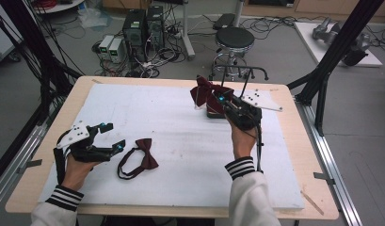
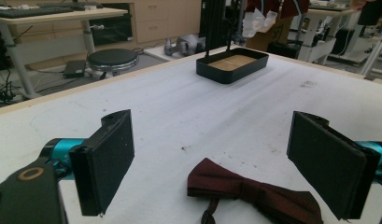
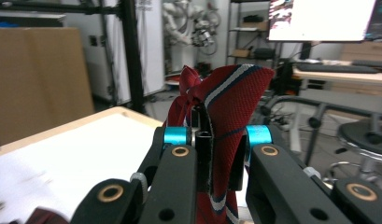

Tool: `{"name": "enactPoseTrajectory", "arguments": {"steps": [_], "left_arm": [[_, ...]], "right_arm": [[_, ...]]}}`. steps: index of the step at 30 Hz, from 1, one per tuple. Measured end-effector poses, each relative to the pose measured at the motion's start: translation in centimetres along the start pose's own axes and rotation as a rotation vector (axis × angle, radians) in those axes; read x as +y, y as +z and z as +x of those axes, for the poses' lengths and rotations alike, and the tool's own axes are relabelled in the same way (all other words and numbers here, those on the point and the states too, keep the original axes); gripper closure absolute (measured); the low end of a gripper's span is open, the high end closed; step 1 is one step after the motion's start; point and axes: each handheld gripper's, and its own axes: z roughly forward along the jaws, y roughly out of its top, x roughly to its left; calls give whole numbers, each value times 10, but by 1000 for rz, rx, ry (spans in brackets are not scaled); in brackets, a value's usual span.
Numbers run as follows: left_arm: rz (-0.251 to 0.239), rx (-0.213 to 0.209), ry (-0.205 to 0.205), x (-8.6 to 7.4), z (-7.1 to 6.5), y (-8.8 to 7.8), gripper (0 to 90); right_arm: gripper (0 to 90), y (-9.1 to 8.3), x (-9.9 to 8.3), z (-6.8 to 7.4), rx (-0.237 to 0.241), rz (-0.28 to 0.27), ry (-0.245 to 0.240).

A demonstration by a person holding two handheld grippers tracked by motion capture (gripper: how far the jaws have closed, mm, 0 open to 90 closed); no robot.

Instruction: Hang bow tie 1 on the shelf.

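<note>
Burgundy bow tie [image 1: 142, 161] is lying flat on the white bench [image 1: 171, 132] near the front left, strap looped out beside it, nobody holding it. The left claw [image 1: 113, 136] is parked just to its left with the jaws spread wide. In the left gripper view the tie [image 2: 254, 193] sits low between the two black pads [image 2: 107, 161] and neither pad touches it. So that grab looks lined up but not made yet.

Other side is further along. The right claw [image 1: 221, 100] is clamped shut on a red striped bow tie [image 1: 206, 92], holding it up in the air over the far right of the bench. In the right gripper view you can see the striped fabric [image 3: 230, 107] pinched right between the jaws and sticking up past them.

There's a black tray [image 2: 232, 65] with a tan bottom at the far end, and it looks empty. The held tie hangs roughly above it in the high view.

My guess: both ties end up in that tray. If so, nothing's actually delivered yet. One tie is lifted and basically over the drop spot, the other one hasn't even left the bench.
</note>
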Motion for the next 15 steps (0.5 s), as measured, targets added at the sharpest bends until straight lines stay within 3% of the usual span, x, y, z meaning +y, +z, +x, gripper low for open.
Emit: {"name": "enactPoseTrajectory", "arguments": {"steps": [8, 15], "left_arm": [[-5, 16, -9, -4, 4, -8, 154], [-3, 23, -6, -5, 7, -10, 154]], "right_arm": [[863, -1, 1, -6, -102, -41, 31], [864, 2, 3, -7, -224, -54, 13]]}}
